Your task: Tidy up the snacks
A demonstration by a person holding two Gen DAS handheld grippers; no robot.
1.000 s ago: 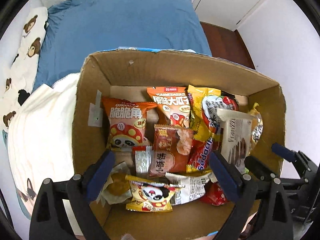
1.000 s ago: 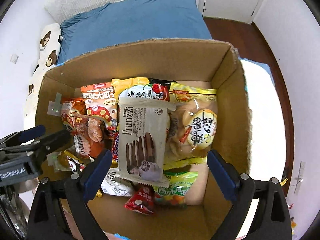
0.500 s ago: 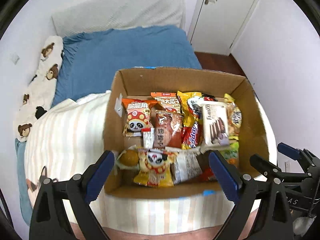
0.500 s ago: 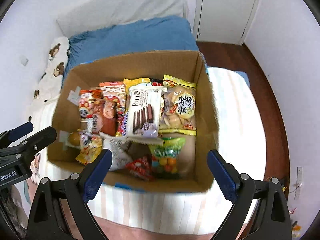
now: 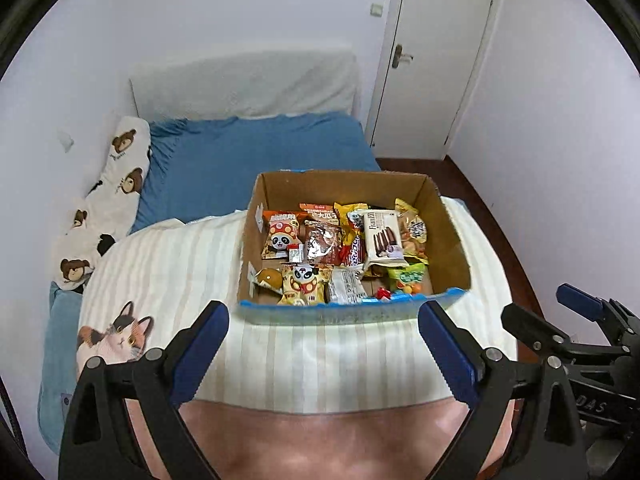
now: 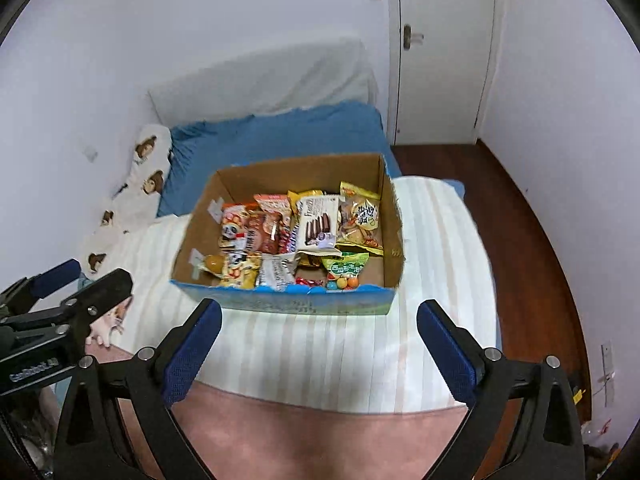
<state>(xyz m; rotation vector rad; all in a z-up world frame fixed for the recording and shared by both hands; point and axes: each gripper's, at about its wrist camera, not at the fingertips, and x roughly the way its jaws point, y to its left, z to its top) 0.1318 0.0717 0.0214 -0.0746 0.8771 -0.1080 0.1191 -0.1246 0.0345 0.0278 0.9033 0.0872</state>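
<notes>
An open cardboard box [image 5: 448, 224] [image 6: 394, 224] sits on a striped white blanket [image 5: 320, 356] [image 6: 328, 344] on the bed. Several snack packs lie inside: a white Franzzi cookie pack [image 5: 382, 236] [image 6: 318, 226], a panda chip bag [image 5: 280, 236], a green candy bag [image 6: 345, 266]. My left gripper [image 5: 324, 348] hangs open and empty, well back from the box's near wall. My right gripper [image 6: 318, 344] is likewise open and empty, back from the box. Each gripper shows at the other view's edge.
Beyond the box lie a blue sheet [image 5: 248, 160] and a bear-print pillow [image 5: 120, 168] by the left wall. A cat print [image 5: 116, 336] marks the blanket's left. A closed white door [image 5: 436, 60] and dark wood floor [image 6: 532, 240] are to the right.
Both grippers have pulled up and back from just over the box to well in front of it. The box now looks small and the whole room shows. Both stayed open and empty.
</notes>
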